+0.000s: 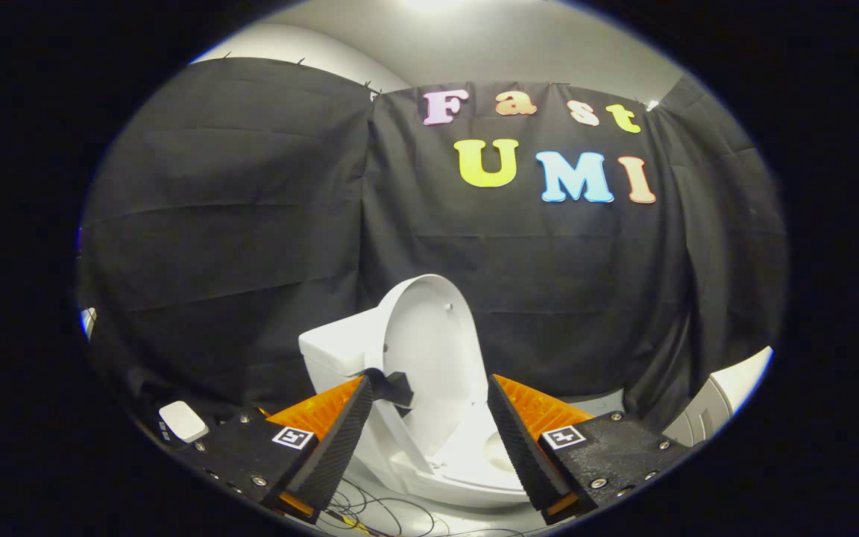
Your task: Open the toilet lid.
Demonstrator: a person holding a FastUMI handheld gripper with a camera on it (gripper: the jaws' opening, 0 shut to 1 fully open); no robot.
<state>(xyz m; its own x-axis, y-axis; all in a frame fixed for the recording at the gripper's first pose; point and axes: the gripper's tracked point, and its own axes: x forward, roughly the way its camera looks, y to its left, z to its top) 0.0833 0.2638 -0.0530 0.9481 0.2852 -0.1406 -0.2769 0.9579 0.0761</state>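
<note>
Toilet lid (429, 335) upright beyond spread hand-held gripper (429, 391), bowl half-hidden.

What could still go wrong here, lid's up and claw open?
1. The toilet lid stands raised with nothing gripping it; if it isn't past its balance point, it might drop back onto the bowl.
2. The claw is open, with the left finger close to the lid's edge; pulling back askew could snag it.
3. Loose cables lie on the floor under the claw and could catch.
</note>
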